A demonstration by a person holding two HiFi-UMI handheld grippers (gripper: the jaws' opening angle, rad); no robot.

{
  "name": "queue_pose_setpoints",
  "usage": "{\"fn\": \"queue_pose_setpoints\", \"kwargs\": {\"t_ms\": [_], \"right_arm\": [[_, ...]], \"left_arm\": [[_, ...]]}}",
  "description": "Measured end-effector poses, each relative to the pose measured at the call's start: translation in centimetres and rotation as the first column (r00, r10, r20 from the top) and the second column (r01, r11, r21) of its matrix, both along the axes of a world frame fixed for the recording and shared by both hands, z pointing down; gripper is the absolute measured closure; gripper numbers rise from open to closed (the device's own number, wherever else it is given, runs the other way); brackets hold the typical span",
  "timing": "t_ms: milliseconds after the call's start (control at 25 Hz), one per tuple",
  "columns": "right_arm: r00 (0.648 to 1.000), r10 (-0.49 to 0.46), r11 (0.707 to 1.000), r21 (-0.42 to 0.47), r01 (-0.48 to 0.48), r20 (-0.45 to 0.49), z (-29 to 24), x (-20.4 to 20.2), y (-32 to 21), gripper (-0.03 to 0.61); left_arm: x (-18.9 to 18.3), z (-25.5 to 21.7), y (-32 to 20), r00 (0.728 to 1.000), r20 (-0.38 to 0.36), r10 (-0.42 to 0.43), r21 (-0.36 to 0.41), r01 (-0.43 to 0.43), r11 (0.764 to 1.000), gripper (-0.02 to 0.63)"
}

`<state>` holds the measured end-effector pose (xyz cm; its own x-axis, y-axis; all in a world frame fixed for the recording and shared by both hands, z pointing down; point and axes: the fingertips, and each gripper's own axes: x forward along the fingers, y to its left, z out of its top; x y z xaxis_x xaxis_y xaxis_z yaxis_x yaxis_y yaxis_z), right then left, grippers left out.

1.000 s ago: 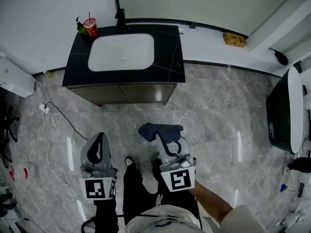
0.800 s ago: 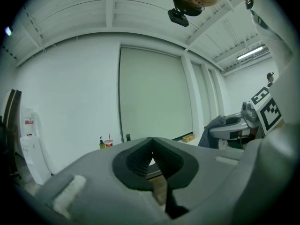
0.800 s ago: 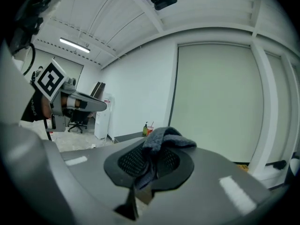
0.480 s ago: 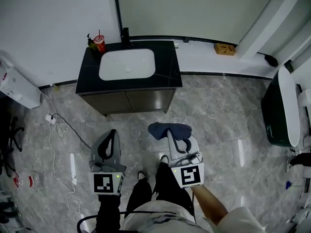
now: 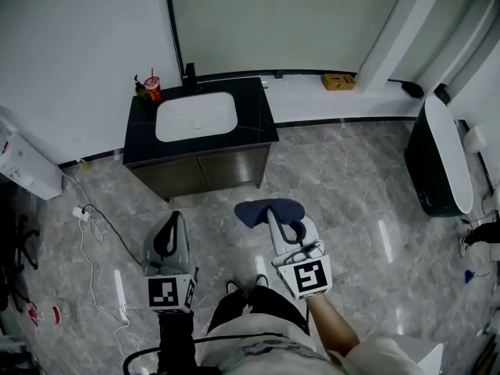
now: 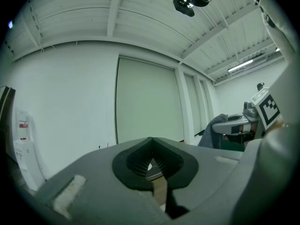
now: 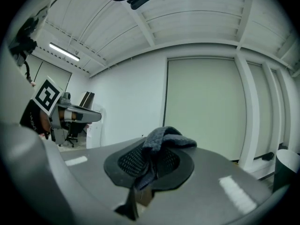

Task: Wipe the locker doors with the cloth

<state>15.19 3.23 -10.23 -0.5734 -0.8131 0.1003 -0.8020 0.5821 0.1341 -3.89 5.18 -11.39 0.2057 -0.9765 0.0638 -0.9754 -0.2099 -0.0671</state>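
Observation:
My right gripper (image 5: 269, 216) is shut on a dark blue cloth (image 5: 266, 209), held out over the grey marble floor. In the right gripper view the cloth (image 7: 164, 139) bunches up out of the closed jaws and hangs down between them. My left gripper (image 5: 169, 229) is level with it on the left, its jaws closed together with nothing in them; its pads (image 6: 152, 162) meet in the left gripper view. Pale green panels (image 5: 281, 18) cover the far wall, well beyond both grippers. The person's legs and feet show below.
A black-topped sink cabinet (image 5: 262, 112) with a white basin (image 5: 195, 117) and a red cup (image 5: 153, 88) stands ahead. To the right is a dark bin with a white lid (image 5: 437, 158). A cardboard box (image 5: 337, 81) sits on the ledge. Cables (image 5: 90, 233) trail on the left floor.
The sink cabinet has slid up and left in the head view and looks smaller. Both grippers keep the same stance, the cloth still in the right one.

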Motion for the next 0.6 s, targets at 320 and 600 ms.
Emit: {"fn": "queue_pose_setpoints", "kwargs": {"t_ms": [320,600], "right_arm": [[0.998,0.048,0.998,0.032,-0.050,0.048,-3.0,2.3,-0.1,0.548],[0.995,0.045,0.999,0.018,-0.046,0.084,-3.5,2.4,-0.6,0.549]], "left_arm": [[2.5,-1.2,0.1,1.000,-0.029,-0.003,0.010,0.003,1.000,0.612],[3.3,-2.0,-0.2,1.000,-0.028,-0.007,0.009,0.008,1.000,0.612]]}}
